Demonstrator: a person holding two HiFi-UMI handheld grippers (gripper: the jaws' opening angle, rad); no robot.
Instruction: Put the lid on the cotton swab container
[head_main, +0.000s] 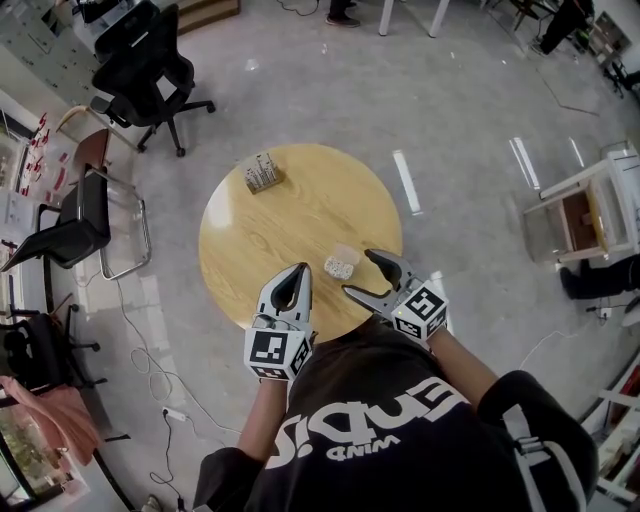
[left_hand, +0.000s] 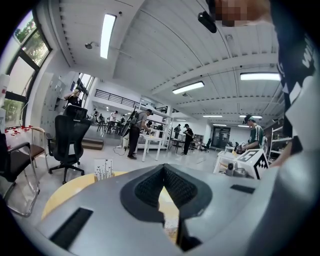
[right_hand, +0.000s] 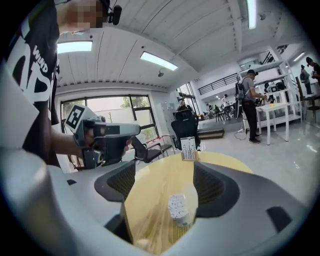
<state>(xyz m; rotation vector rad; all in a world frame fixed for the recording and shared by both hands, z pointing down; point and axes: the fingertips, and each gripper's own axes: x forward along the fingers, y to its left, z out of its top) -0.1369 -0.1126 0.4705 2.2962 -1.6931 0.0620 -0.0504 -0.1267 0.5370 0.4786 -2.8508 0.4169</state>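
The clear cotton swab container (head_main: 340, 266), packed with white swabs, stands on the round wooden table (head_main: 300, 200) near its front edge. My right gripper (head_main: 358, 272) is open, one jaw on each side of the container (right_hand: 177, 209), and neither pad touches it. I cannot tell whether a lid sits on the container. My left gripper (head_main: 299, 268) hovers just left of it over the table's front edge, jaws shut with nothing between them (left_hand: 164, 172). The left gripper (right_hand: 105, 135) also shows in the right gripper view.
A small rack of upright sticks (head_main: 261, 173) stands at the table's far left edge. Black office chairs (head_main: 150, 70) stand on the floor to the left. A white shelf unit (head_main: 590, 215) is off to the right. People stand at distant tables (left_hand: 137, 132).
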